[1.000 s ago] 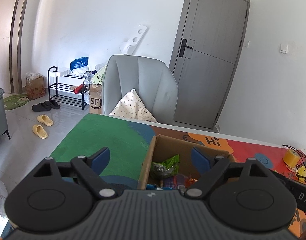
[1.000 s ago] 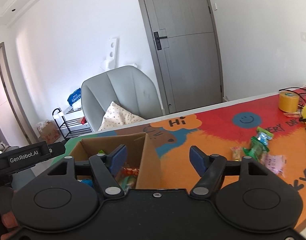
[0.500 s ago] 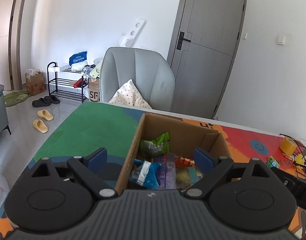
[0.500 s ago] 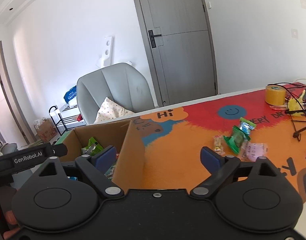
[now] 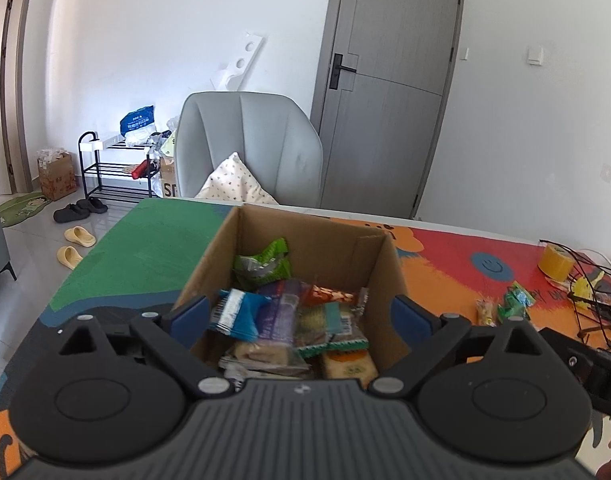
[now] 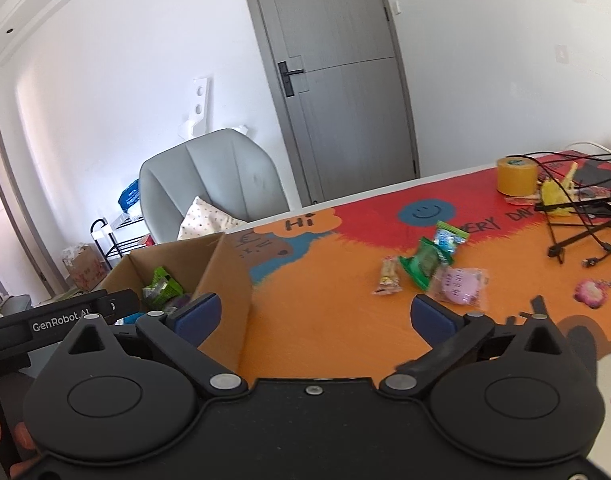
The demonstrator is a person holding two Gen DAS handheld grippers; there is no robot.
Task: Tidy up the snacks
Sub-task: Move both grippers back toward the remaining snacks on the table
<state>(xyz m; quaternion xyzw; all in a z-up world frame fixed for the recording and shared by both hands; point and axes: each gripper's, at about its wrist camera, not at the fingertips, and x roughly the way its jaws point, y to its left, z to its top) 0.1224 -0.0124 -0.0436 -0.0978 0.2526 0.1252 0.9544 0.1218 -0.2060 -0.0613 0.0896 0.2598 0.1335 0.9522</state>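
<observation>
An open cardboard box (image 5: 389, 264) stands on the colourful table mat and holds several snack packets, among them a green one (image 5: 263, 264) and a blue one (image 5: 239, 314). My left gripper (image 5: 301, 316) is open and empty, right above the box's near side. In the right wrist view the box (image 6: 225, 276) is at the left. My right gripper (image 6: 313, 316) is open and empty over the orange mat. Loose snacks lie ahead to its right: a green packet (image 6: 423, 266), a blue-green packet (image 6: 449, 238), a small yellow bar (image 6: 388, 276) and a pink packet (image 6: 461, 284).
A roll of yellow tape (image 6: 517, 176) and tangled black cables (image 6: 577, 224) sit at the table's far right, with a pink trinket (image 6: 591, 292) nearer. A grey chair (image 5: 245, 148) with a cushion stands behind the table. The left gripper's body (image 6: 61, 322) shows left of the box.
Both grippers have risen and tilted down, so the box's contents and the loose snacks show more fully. The right gripper has swung right towards the loose snacks. Both have stayed open.
</observation>
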